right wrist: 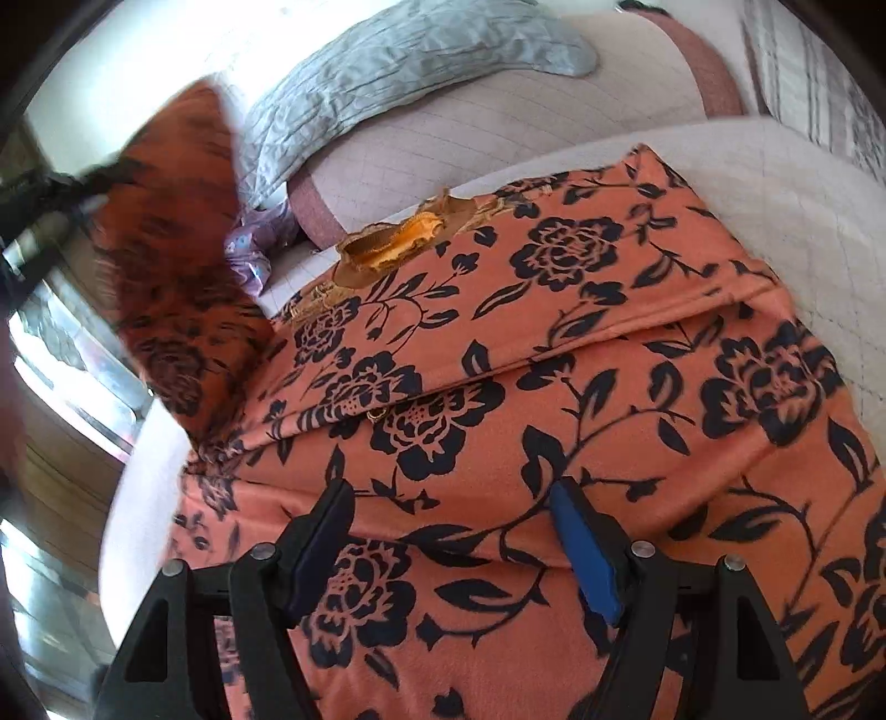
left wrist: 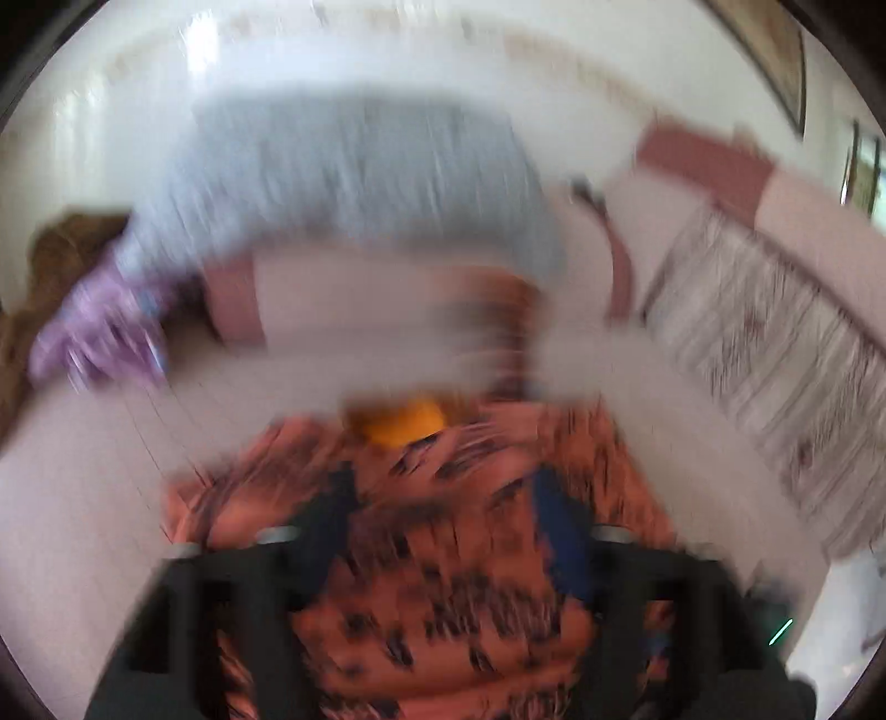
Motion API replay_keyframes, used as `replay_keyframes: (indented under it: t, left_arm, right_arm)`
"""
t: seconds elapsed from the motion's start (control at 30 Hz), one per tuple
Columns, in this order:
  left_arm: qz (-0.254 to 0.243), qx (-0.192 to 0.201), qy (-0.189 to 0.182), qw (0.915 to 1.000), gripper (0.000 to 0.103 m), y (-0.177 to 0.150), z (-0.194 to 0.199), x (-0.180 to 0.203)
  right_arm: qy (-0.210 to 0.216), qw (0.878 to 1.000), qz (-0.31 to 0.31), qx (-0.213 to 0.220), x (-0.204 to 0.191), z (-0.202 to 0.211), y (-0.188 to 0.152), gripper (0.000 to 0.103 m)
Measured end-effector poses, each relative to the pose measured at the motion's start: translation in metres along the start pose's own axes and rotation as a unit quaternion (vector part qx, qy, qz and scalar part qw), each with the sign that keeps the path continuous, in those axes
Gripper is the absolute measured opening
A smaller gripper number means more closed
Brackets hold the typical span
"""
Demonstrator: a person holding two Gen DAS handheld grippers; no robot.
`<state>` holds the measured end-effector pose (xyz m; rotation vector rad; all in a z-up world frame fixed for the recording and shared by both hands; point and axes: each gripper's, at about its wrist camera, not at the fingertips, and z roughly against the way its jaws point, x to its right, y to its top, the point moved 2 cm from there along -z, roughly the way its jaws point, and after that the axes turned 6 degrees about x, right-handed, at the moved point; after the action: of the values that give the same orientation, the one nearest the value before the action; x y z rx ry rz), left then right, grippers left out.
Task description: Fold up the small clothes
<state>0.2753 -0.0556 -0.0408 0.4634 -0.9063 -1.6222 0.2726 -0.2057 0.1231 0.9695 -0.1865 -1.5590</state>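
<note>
An orange garment printed with black roses and leaves (right wrist: 554, 343) lies spread over a pale quilted bed cover (right wrist: 775, 199), its upper part folded down so a straight fold edge crosses it, and a yellow-lined neck opening (right wrist: 398, 243) shows near the far edge. The right gripper (right wrist: 451, 545) hovers just above the cloth with its blue-padded fingers (right wrist: 587, 554) spread wide and nothing between them. At the left of the right wrist view a flap of the same orange fabric (right wrist: 177, 266) stands lifted off the bed, blurred, with the dark frame of the left gripper (right wrist: 50, 188) at its outer edge; whether that gripper pinches the flap cannot be told there. The left wrist view is heavily smeared: the left gripper's fingers (left wrist: 559, 531) stand apart over the orange print (left wrist: 443, 609), and no cloth can be made out between them. Around the garment lie a crinkled grey pillow (right wrist: 387, 72) at the head of the bed, a small lilac patterned cloth (right wrist: 255, 249) just beside it, a pale quilted pillow with a dusty-pink band (right wrist: 498, 122) between the grey one and the garment, and a grey-and-white striped textile (left wrist: 775, 354) off to the right. A white wall (left wrist: 387, 50) rises behind the bed, and a wooden floor (right wrist: 61, 459) shows at the left.
</note>
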Motion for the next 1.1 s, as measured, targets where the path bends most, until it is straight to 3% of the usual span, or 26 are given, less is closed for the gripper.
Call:
replay_keyframes:
  t: [0.07, 0.2, 0.23, 0.33, 0.43, 0.5, 0.57, 0.6, 0.63, 0.7, 0.77, 0.8, 0.83, 0.87, 0.9, 0.97, 1.07, 1.1]
  left_arm:
    - [0.014, -0.037, 0.016, 0.9991, 0.070, -0.032, -0.015, -0.016]
    - [0.104, -0.042, 0.062, 0.9917, 0.070, -0.062, -0.012, -0.082]
    - [0.125, -0.047, 0.080, 0.9878, 0.071, -0.070, -0.009, -0.100]
    - [0.185, -0.056, 0.123, 0.9735, 0.070, -0.096, 0.003, -0.140]
    - [0.206, -0.055, 0.139, 0.9670, 0.070, -0.116, 0.021, -0.170]
    - [0.212, -0.059, 0.141, 0.9652, 0.071, -0.122, 0.017, -0.183]
    - [0.214, -0.063, 0.140, 0.9647, 0.070, -0.126, 0.016, -0.189]
    - [0.216, -0.063, 0.140, 0.9643, 0.070, -0.129, 0.017, -0.192]
    - [0.218, -0.062, 0.140, 0.9638, 0.070, -0.129, 0.018, -0.193]
    - [0.227, -0.053, 0.141, 0.9622, 0.070, -0.131, 0.022, -0.201]
    - [0.236, -0.040, 0.136, 0.9614, 0.070, -0.128, 0.029, -0.206]
    - [0.239, -0.034, 0.134, 0.9612, 0.070, -0.124, 0.029, -0.206]
    - [0.238, -0.033, 0.134, 0.9614, 0.070, -0.121, 0.026, -0.206]
    - [0.236, -0.038, 0.131, 0.9621, 0.070, -0.118, 0.023, -0.205]
    - [0.230, -0.044, 0.127, 0.9638, 0.070, -0.115, 0.019, -0.202]
    - [0.200, -0.050, 0.132, 0.9695, 0.071, -0.111, 0.010, -0.194]
    - [0.155, -0.107, 0.175, 0.9664, 0.071, -0.124, -0.015, -0.190]
    - [0.132, -0.097, 0.187, 0.9686, 0.073, -0.124, -0.017, -0.186]
  right_arm:
    - [0.009, 0.999, -0.035, 0.005, 0.023, 0.053, 0.019, 0.076]
    - [0.027, 0.995, -0.093, 0.030, 0.063, 0.097, 0.053, 0.077]
    - [0.033, 0.994, -0.101, 0.028, 0.073, 0.056, 0.049, 0.077]
    - [0.028, 0.991, -0.128, 0.023, 0.095, 0.025, 0.065, 0.077]
    - [-0.034, 0.992, -0.121, 0.000, 0.120, 0.005, 0.087, 0.076]
    - [-0.086, 0.993, -0.068, -0.043, 0.126, -0.003, 0.094, 0.074]
    - [-0.120, 0.989, 0.000, -0.091, 0.120, -0.011, 0.084, 0.029]
    - [-0.139, 0.984, 0.044, -0.105, 0.108, -0.004, 0.083, 0.015]
    - [-0.145, 0.980, 0.081, -0.108, 0.090, 0.009, 0.078, 0.011]
    - [-0.180, 0.970, 0.155, -0.056, 0.041, 0.021, 0.082, 0.011]
    - [-0.195, 0.966, 0.168, 0.001, 0.015, 0.046, 0.068, 0.012]
    - [-0.190, 0.971, 0.145, 0.005, 0.023, 0.063, 0.061, 0.022]
    - [-0.194, 0.970, 0.145, -0.011, 0.031, 0.058, 0.050, 0.053]
    - [-0.206, 0.965, 0.152, -0.056, 0.044, 0.043, 0.036, 0.077]
    - [-0.217, 0.961, 0.142, -0.096, 0.056, 0.050, 0.024, 0.084]
    - [-0.201, 0.971, 0.099, -0.087, 0.065, 0.062, 0.017, 0.084]
    - [-0.171, 0.985, 0.033, 0.001, 0.068, 0.109, 0.036, 0.085]
    - [-0.138, 0.990, 0.011, 0.029, 0.070, 0.134, 0.044, 0.085]
